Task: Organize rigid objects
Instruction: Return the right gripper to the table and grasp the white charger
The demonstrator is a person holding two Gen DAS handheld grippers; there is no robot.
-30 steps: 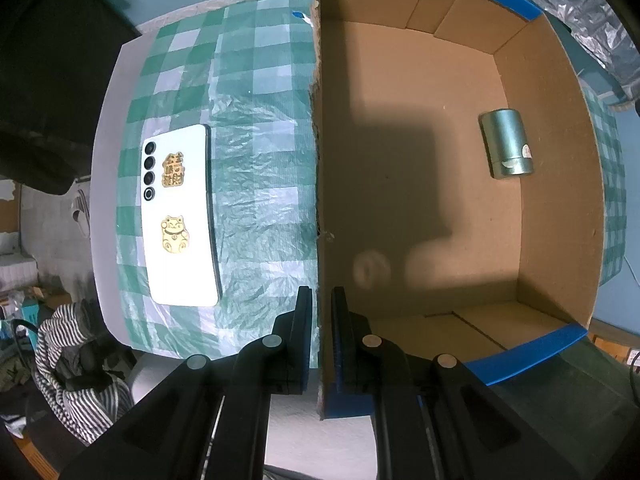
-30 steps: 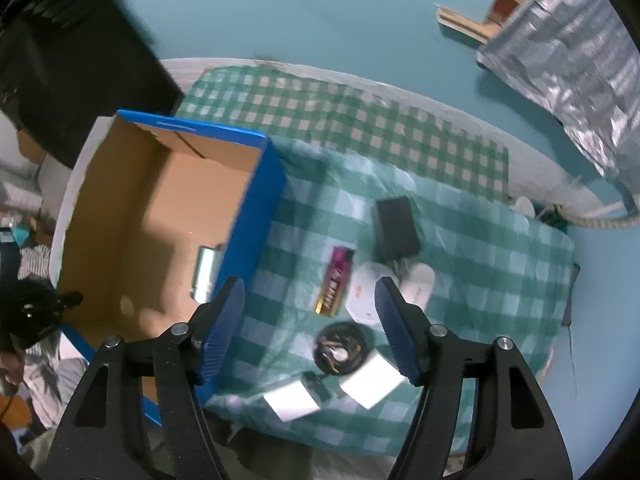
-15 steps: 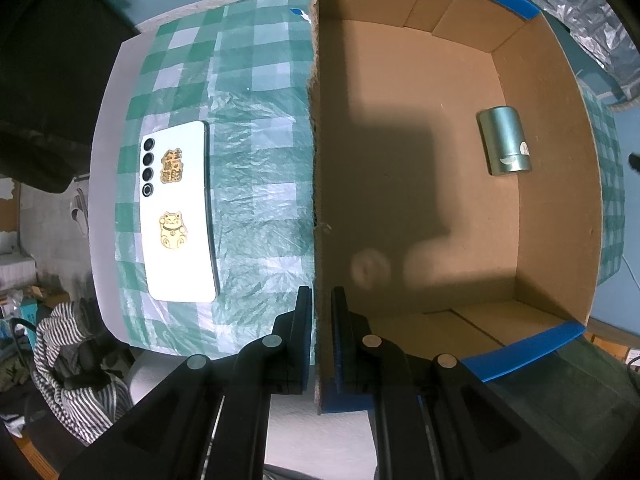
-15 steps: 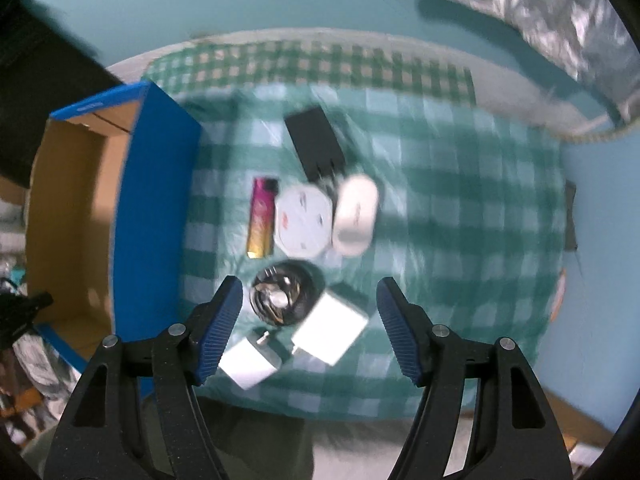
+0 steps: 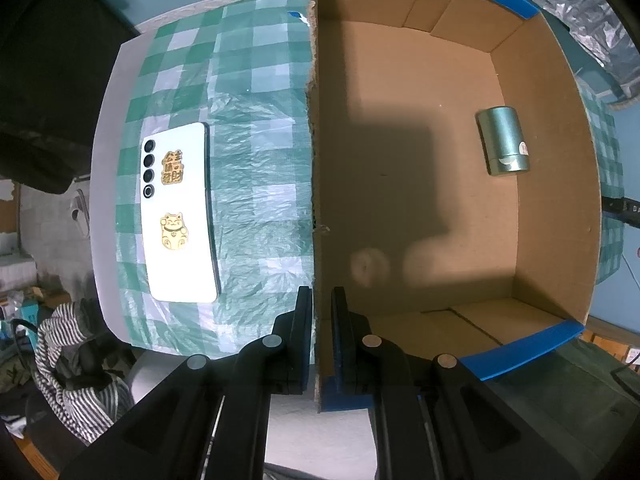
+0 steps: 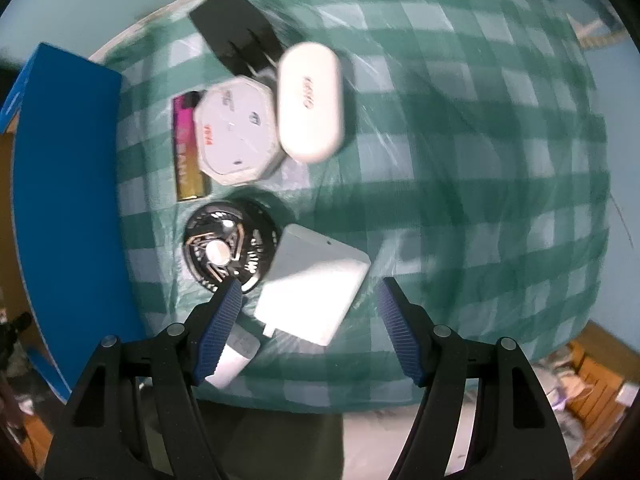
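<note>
The left gripper (image 5: 321, 300) stays clamped on the wall of the cardboard box (image 5: 552, 184), steadying it. The right gripper (image 6: 310, 300) has swung from the box down over the white charger (image 6: 316, 284) on the tabletop, fingers wide apart, empty, ready to grasp.

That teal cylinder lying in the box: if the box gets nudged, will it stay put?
Probably not. The teal cylinder lies on its side on the cardboard box floor, apparently touching no wall, so it could roll sideways. It looks rigid and smooth, perhaps metal, so it would likely slide easily too. The left gripper, clamped on the box wall, may steady things.
</note>
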